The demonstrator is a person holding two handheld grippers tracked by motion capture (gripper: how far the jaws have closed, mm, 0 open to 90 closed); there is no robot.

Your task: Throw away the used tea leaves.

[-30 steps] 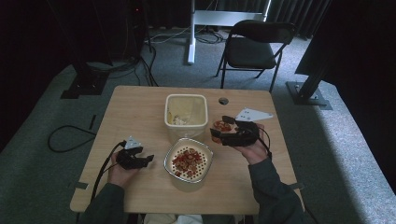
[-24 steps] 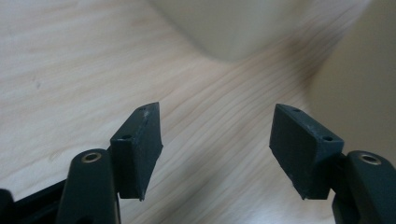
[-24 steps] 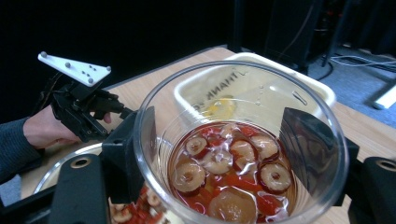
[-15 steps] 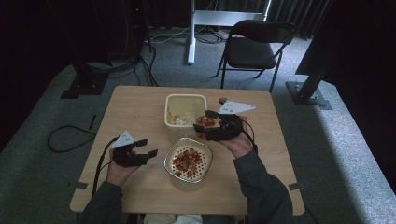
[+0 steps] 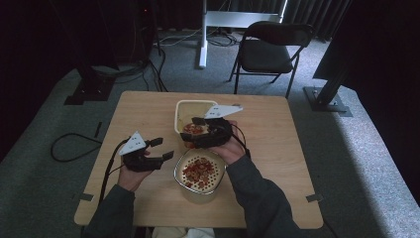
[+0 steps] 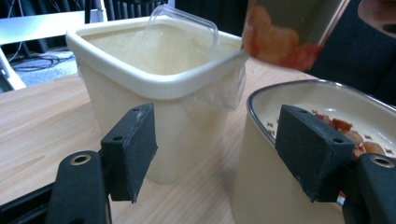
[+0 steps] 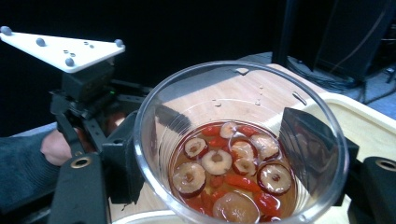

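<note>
Black jaws of the right gripper [image 7: 224, 154] clench a clear plastic cup [image 7: 240, 144] of red dates and berries in liquid, held above the gap between the cream square tub [image 5: 197, 115] and the perforated metal strainer pot [image 5: 200, 171] on the wooden desk [image 5: 277, 148]. The left gripper [image 5: 161, 148], released, holds nothing, its jaws having just been opening. Likely step: carrying the cup to pour; next, tilt it steadily over the strainer.
</note>
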